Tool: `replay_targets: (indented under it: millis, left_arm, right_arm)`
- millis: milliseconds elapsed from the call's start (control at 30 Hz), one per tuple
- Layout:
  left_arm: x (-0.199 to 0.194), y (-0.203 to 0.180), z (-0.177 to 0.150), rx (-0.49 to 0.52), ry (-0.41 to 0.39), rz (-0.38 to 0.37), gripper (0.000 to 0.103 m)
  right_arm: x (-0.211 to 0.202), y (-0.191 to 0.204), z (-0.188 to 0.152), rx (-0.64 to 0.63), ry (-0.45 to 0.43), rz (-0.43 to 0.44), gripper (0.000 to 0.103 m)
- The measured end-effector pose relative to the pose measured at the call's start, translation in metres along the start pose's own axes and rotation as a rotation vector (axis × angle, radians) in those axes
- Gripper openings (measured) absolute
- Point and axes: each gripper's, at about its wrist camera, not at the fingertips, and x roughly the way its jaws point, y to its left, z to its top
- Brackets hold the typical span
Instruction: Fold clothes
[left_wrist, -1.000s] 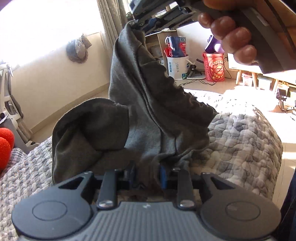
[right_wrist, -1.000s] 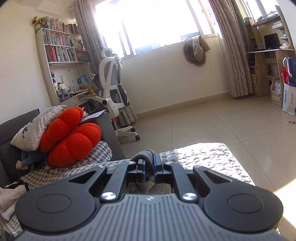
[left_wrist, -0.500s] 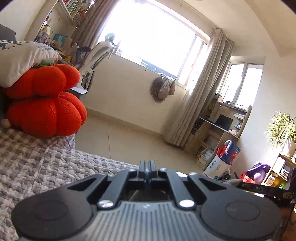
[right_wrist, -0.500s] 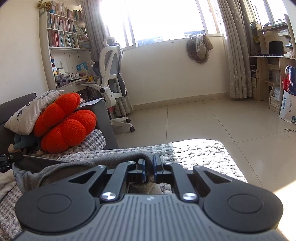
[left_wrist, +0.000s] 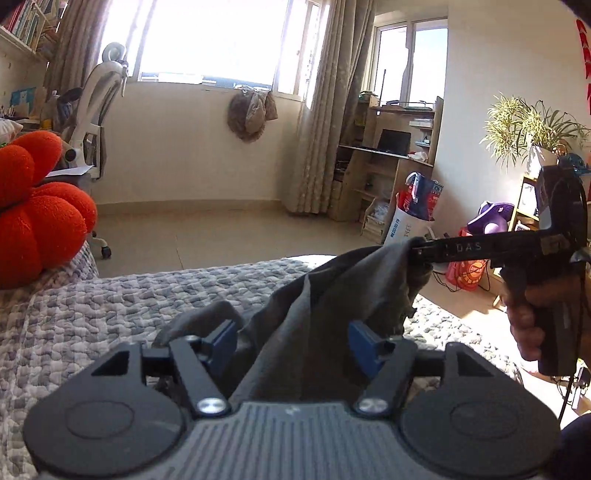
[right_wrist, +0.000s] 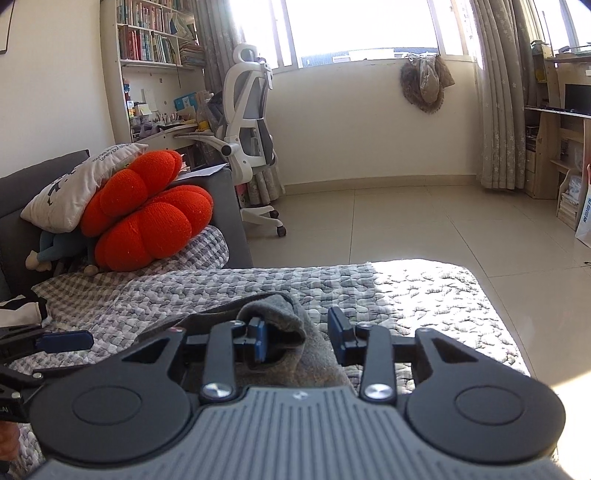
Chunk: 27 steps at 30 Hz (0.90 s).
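Observation:
A dark grey garment (left_wrist: 321, 302) lies bunched on the grey checked quilt (left_wrist: 129, 306) of a bed. My left gripper (left_wrist: 291, 343) is open, its blue pads (left_wrist: 221, 341) wide apart on either side of the cloth. To the right, the right gripper (left_wrist: 421, 254) reaches in sideways with its tip at a raised fold of the garment. In the right wrist view, the right gripper (right_wrist: 299, 341) is open, and a grey fold of the garment (right_wrist: 284, 321) sits loosely between its blue pads (right_wrist: 260, 343). One blue pad of the left gripper (right_wrist: 64, 341) shows at the left edge.
An orange pumpkin cushion (right_wrist: 147, 218) and a white pillow (right_wrist: 74, 188) lean on the dark sofa back at the left. The quilt's (right_wrist: 424, 295) far edge drops to a tiled floor (right_wrist: 424, 221). A person's hand (left_wrist: 532, 325) grips the right gripper's handle. Bags (left_wrist: 413, 218) stand at the right.
Both grippers were shut on the garment and now stand open. The garment, held up a second ago, has come down onto the quilt. The left wrist view has swung toward the right gripper.

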Motion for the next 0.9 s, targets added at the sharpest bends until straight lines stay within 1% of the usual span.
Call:
replay_targets:
  millis: [33, 67, 100, 133, 167, 200, 233, 267, 400, 500, 533, 567, 600, 633, 667, 700, 800, 900]
  left_arm:
    - [0.008, -0.003, -0.002, 0.025, 0.032, 0.023, 0.075]
    - [0.017, -0.006, -0.006, 0.060, 0.072, 0.066, 0.074]
    - [0.023, -0.003, -0.010, 0.063, 0.104, 0.098, 0.059]
    - [0.027, 0.001, -0.012, 0.050, 0.130, 0.122, 0.031]
    - [0.031, 0.006, -0.015, 0.036, 0.156, 0.145, 0.017]
    - [0.030, 0.015, -0.015, -0.014, 0.152, 0.141, 0.009]
    - [0.025, 0.025, -0.013, -0.084, 0.133, 0.122, 0.008]
    - [0.019, 0.032, -0.010, -0.122, 0.107, 0.114, 0.008]
    - [-0.005, 0.048, 0.002, -0.202, -0.001, 0.094, 0.007]
    - [-0.018, 0.054, 0.007, -0.226, -0.061, 0.113, 0.007]
    - [-0.021, 0.055, 0.007, -0.233, -0.075, 0.126, 0.006]
    - [-0.024, 0.056, 0.008, -0.240, -0.089, 0.138, 0.006]
    - [-0.028, 0.058, 0.009, -0.253, -0.112, 0.144, 0.006]
    - [-0.034, 0.060, 0.011, -0.268, -0.138, 0.148, 0.006]
    - [-0.042, 0.062, 0.013, -0.283, -0.177, 0.148, 0.006]
    - [-0.054, 0.063, 0.017, -0.300, -0.236, 0.147, 0.006]
    - [-0.097, 0.072, 0.033, -0.358, -0.455, 0.138, 0.006]
    - [-0.132, 0.086, 0.042, -0.448, -0.626, 0.147, 0.006]
  right_arm:
    - [0.000, -0.002, 0.000, 0.007, 0.000, -0.007, 0.056]
    - [0.000, -0.003, 0.000, 0.014, 0.000, -0.014, 0.057]
    - [0.000, -0.005, 0.000, 0.020, 0.001, -0.021, 0.059]
    - [0.000, -0.006, 0.000, 0.027, 0.001, -0.028, 0.062]
    - [0.000, -0.008, 0.000, 0.034, 0.001, -0.035, 0.065]
    - [0.000, -0.009, 0.000, 0.041, 0.001, -0.042, 0.066]
    - [0.000, -0.011, -0.001, 0.048, 0.002, -0.049, 0.066]
    - [0.000, -0.013, -0.001, 0.054, 0.002, -0.056, 0.066]
    - [-0.001, -0.016, -0.002, 0.063, 0.010, -0.028, 0.066]
    - [0.000, -0.012, -0.003, 0.043, 0.022, 0.011, 0.066]
    - [0.000, -0.010, -0.004, 0.030, 0.022, 0.026, 0.060]
    - [0.000, -0.008, -0.004, 0.019, 0.020, 0.035, 0.025]
    - [-0.001, -0.005, -0.003, 0.009, 0.017, 0.040, 0.006]
    - [-0.001, -0.003, -0.003, -0.001, 0.013, 0.046, 0.003]
    - [-0.004, 0.000, -0.001, -0.015, -0.004, 0.036, 0.003]
    - [-0.008, 0.002, 0.002, -0.023, -0.038, 0.024, 0.003]
    - [-0.031, 0.005, 0.011, -0.021, -0.177, 0.011, 0.003]
    - [-0.054, 0.002, 0.018, 0.018, -0.322, -0.004, 0.003]
